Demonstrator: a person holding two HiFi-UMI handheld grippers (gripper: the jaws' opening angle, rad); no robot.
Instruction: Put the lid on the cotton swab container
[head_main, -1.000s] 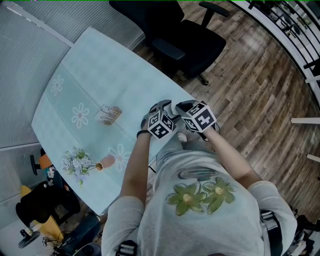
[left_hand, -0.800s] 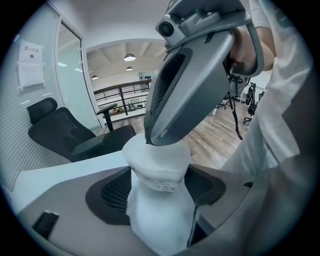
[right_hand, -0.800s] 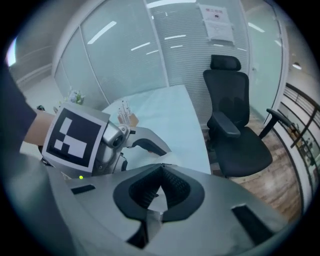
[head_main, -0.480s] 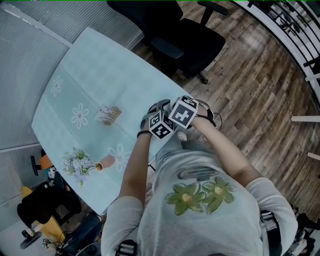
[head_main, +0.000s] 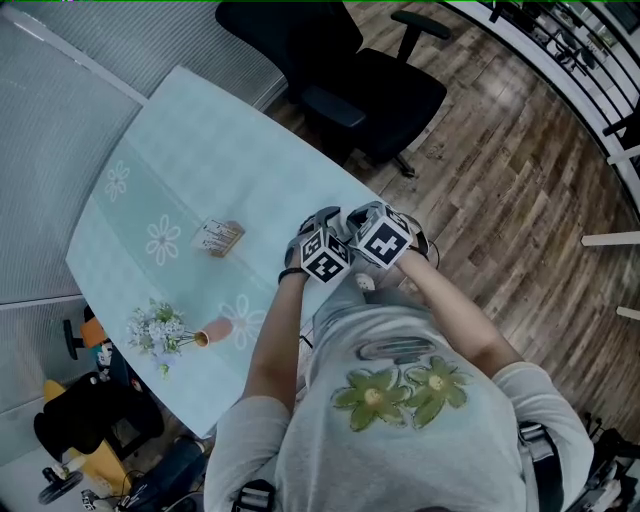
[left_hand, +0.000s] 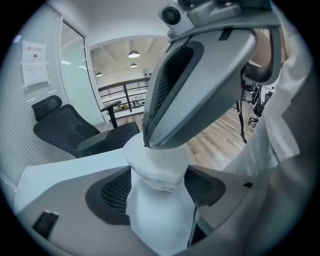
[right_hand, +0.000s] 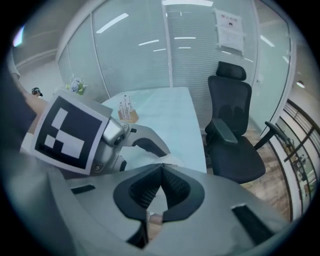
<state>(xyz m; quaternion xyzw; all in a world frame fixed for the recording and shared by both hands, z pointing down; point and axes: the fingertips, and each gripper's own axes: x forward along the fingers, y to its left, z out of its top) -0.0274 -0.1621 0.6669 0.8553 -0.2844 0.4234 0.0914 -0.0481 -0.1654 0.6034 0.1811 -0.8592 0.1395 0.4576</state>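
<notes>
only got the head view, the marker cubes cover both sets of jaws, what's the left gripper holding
Observer: In the left gripper view, the left gripper is clamped on a white container, with one jaw above it and one below.
Operator: and the right one, open?
Observer: No. The right gripper has its jaws shut tip to tip, and I see nothing between the pads.
Operator: is the lid on
Observer: I cannot tell. The right gripper view shows its tips aimed toward the left gripper, with a white patch just past them. Whether that is the lid is unclear.
</notes>
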